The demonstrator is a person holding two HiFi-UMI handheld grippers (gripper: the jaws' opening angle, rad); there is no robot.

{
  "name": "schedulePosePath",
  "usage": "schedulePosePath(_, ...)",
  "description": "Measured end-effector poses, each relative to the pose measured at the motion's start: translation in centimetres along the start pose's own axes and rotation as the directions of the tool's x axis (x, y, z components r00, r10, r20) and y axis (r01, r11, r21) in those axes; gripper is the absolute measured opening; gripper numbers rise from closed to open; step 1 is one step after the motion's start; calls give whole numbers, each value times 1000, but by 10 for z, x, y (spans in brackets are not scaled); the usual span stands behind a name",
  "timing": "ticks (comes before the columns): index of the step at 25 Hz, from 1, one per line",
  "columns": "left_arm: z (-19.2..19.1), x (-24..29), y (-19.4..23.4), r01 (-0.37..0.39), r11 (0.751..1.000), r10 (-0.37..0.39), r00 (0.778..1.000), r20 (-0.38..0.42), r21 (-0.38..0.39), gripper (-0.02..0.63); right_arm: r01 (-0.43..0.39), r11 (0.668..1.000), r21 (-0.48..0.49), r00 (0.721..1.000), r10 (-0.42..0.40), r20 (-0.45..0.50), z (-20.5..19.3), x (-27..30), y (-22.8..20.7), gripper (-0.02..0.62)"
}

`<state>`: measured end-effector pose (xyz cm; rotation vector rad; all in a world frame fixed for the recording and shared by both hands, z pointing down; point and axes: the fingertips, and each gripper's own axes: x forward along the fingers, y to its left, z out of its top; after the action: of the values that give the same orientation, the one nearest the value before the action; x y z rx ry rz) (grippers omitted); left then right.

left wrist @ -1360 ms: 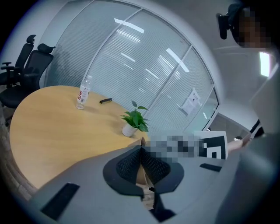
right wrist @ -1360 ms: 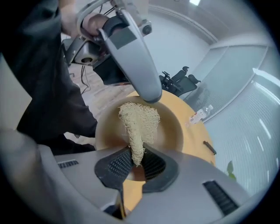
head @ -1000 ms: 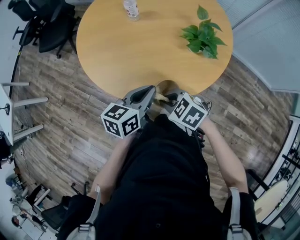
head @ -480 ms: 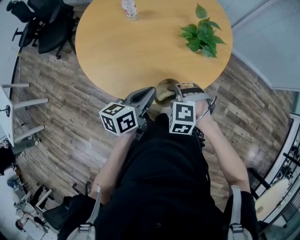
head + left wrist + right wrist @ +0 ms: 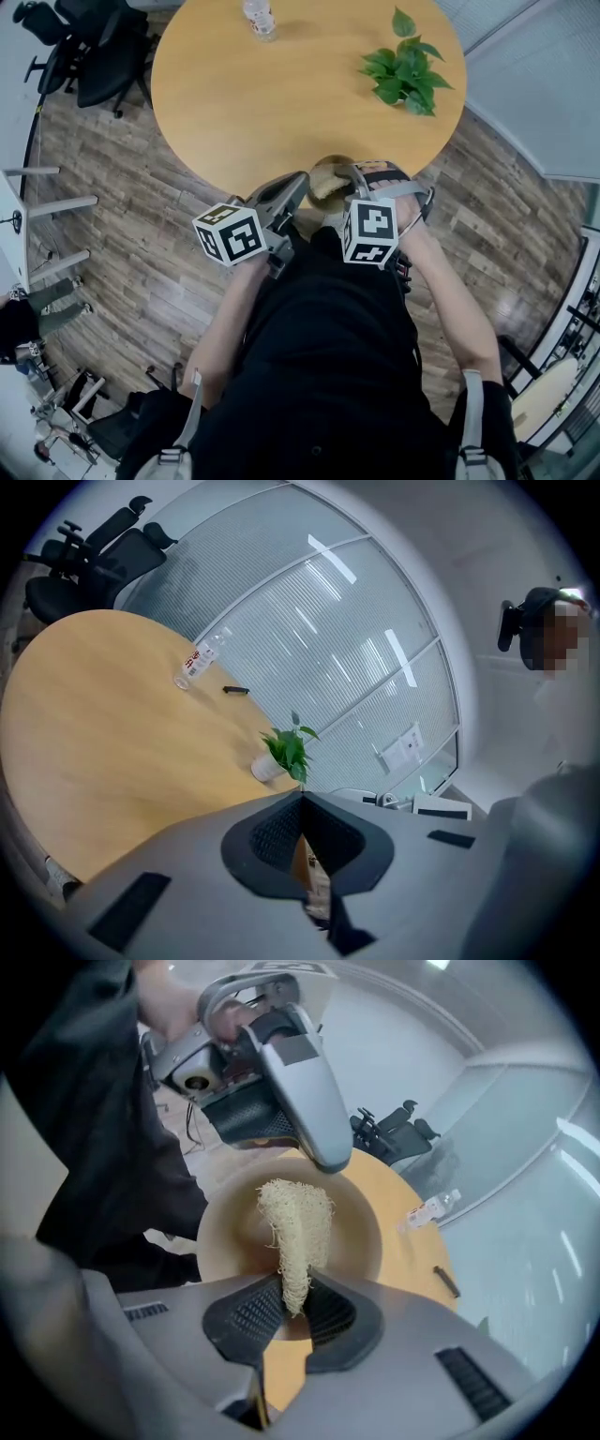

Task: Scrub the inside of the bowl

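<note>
Where the stringy scrubber (image 5: pixel 295 1232) hangs, the bowl (image 5: pixel 225 1241) is smooth beige.

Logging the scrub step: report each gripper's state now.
Left gripper: closed on the bowl rim.
Right gripper: closed on the scrubber, inside the bowl.

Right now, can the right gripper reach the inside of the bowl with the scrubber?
Probably yes. The right gripper holds the scrubber in its jaws, its end inside the bowl; the left gripper grips only the rim, leaving the way free.

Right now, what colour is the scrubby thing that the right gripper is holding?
Pale straw yellow. The scrubber shows best in the right gripper view.
</note>
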<state>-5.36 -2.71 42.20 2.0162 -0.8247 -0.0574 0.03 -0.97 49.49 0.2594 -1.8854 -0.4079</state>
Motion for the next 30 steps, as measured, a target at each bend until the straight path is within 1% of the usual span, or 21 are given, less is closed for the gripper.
schedulePosePath(2, 0, 0, 2, -6, 1000, 6, 1000, -3, 1, 9, -74, 995, 69, 997, 73, 20, 1, 0, 6, 41)
schedulePosePath(5, 0, 1, 7, -20, 1000, 20, 1000, -5, -6, 9, -155, 982, 108, 987, 150, 52, 4, -1, 13, 41)
schedulePosePath(7, 0, 2, 11, -29, 999, 29, 1000, -5, -18, 9, -221, 968, 115, 973, 212, 87, 8, -4, 20, 41)
schedulePosePath(9, 0, 2, 15, -33, 999, 33, 999, -4, -33, 9, -293, 945, 143, 952, 274, 140, 14, -9, 26, 41)
schedulePosePath(11, 1, 2, 19, -31, 998, 32, 999, 4, -56, 9, -345, 918, 195, 930, 305, 207, 21, -16, 26, 41)
schedulePosePath(13, 3, 2, 24, -24, 996, 26, 999, 19, -88, 9, -364, 898, 246, 917, 299, 265, 25, -22, 20, 41)
schedulePosePath(15, 7, 2, 29, -17, 993, 21, 999, 36, -120, 9, -368, 880, 300, 909, 272, 316, 26, -27, 9, 41)
schedulePosePath(18, 10, 1, 41, -18, 987, 28, 998, 57, -159, 9, -362, 842, 400, 901, 207, 382, 25, -34, -9, 41)
schedulePosePath(20, 10, 1, 47, -15, 981, 28, 997, 65, -193, 9, -344, 813, 471, 897, 137, 419, 23, -41, -25, 41)
schedulePosePath(22, 8, 1, 51, -8, 972, 24, 997, 68, -236, 9, -310, 774, 552, 893, 38, 448, 19, -50, -43, 41)
schedulePosePath(24, 7, 0, 58, -19, 964, 39, 997, 69, -264, 9, -269, 720, 640, 887, -74, 455, 10, -58, -59, 41)
schedulePosePath(26, 5, 1, 64, -21, 960, 43, 996, 73, -280, 9, -261, 652, 712, 872, -157, 464, 2, -67, -67, 41)
schedulePosePath(28, 3, 2, 68, -22, 956, 45, 996, 71, -293, 9, -288, 586, 757, 853, -201, 481, -4, -73, -67, 41)
schedulePosePath(30, 0, 4, 71, -17, 951, 42, 996, 73, -309, 9, -320, 531, 785, 840, -224, 494, -9, -77, -62, 41)
